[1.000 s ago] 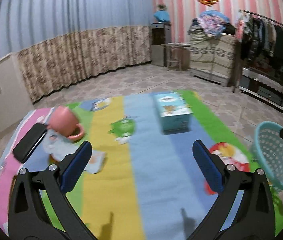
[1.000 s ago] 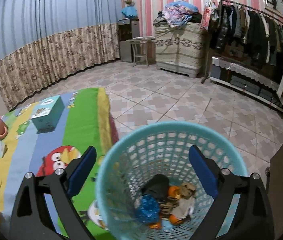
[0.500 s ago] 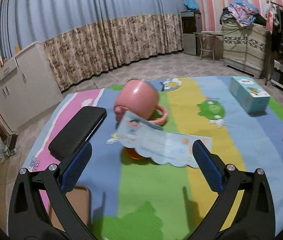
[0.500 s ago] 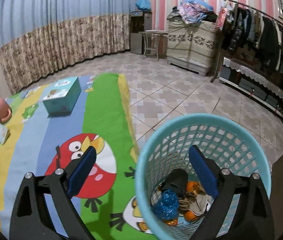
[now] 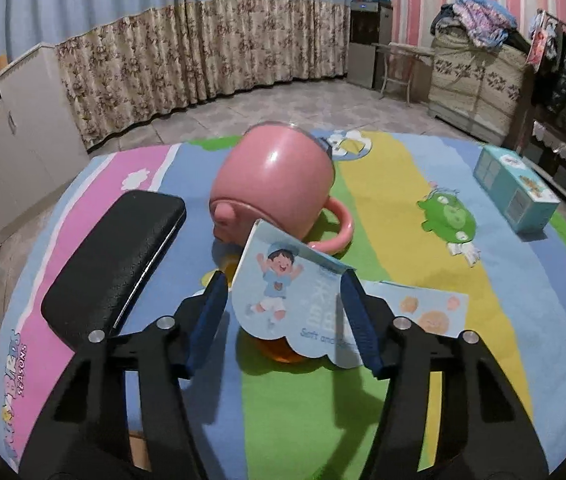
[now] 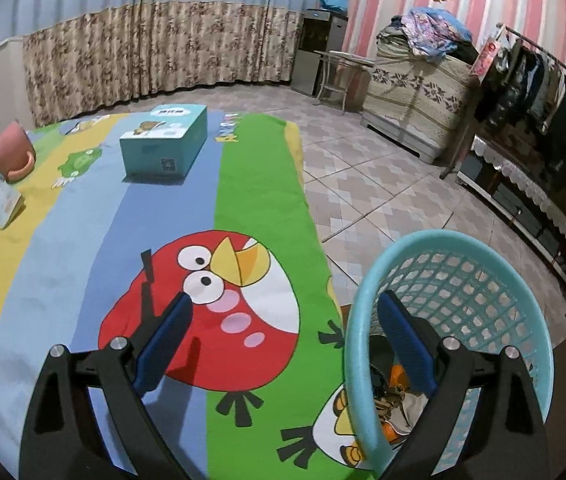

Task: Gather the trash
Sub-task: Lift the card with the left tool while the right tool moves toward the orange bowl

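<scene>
1. My left gripper (image 5: 283,312) has just been closing, and the pale blue wrapper (image 5: 307,300) with the cartoon child stands between its jaws. The right pad meets the wrapper's raised edge; the left pad seems to stop just short of it, so I read the jaws as partly apart around it rather than clamped.
2. The wrapper lies on the striped cartoon mat (image 5: 411,240), propped against the overturned pink mug (image 5: 275,184). Its lower right end is cut off behind my right finger, and only part of its print can be read.
3. Something orange (image 5: 277,350) sits under the wrapper. Most of it is hidden, so I cannot say what it is.
4. A black case (image 5: 115,260) lies just left of the mug, its near end behind my gripper's frame.
5. A teal box (image 5: 517,188) rests well to the right on the mat.
6. My right gripper (image 6: 283,336) is wide apart and holds nothing. Its right finger is over the mouth of the turquoise basket (image 6: 495,264), its left over the red bird print.
7. The basket stands at the mat's edge. The trash pile (image 6: 393,396) inside is largely blocked by the rim and my finger: dark, orange and beige scraps, nothing clearer.
</scene>
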`<state>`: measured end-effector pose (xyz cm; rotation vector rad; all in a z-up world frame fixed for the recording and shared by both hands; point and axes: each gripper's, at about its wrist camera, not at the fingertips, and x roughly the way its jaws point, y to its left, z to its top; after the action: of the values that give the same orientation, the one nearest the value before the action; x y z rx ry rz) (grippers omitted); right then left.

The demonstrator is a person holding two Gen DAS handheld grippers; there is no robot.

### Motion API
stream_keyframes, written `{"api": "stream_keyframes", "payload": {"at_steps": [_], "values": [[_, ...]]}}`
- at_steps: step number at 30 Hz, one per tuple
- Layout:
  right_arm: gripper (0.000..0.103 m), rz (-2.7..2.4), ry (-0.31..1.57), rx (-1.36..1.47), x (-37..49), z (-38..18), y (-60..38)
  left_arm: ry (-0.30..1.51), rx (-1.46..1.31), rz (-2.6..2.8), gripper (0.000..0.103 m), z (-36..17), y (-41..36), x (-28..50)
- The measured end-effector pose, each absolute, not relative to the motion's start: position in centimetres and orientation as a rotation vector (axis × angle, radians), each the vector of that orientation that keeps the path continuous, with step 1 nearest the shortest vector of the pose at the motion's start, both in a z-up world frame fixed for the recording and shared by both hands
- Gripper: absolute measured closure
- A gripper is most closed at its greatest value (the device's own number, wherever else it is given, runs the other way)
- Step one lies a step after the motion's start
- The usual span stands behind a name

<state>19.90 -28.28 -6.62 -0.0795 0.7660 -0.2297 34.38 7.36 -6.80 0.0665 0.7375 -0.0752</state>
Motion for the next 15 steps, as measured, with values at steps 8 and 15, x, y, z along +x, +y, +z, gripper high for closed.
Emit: {"api": "stream_keyframes", "payload": {"at_steps": [8,15], "values": [[0.011,-0.235,0.767,-0.105,19.9,-6.6,-27.8,0.738,0.077,-0.184,0.079,-6.3,5.6,33.1],[0.011,-0.236,0.767,-0.093,19.9,-6.6,-27.8,0.773,0.043,-0.264,0.087,-6.7,4.4,32.4]]}}
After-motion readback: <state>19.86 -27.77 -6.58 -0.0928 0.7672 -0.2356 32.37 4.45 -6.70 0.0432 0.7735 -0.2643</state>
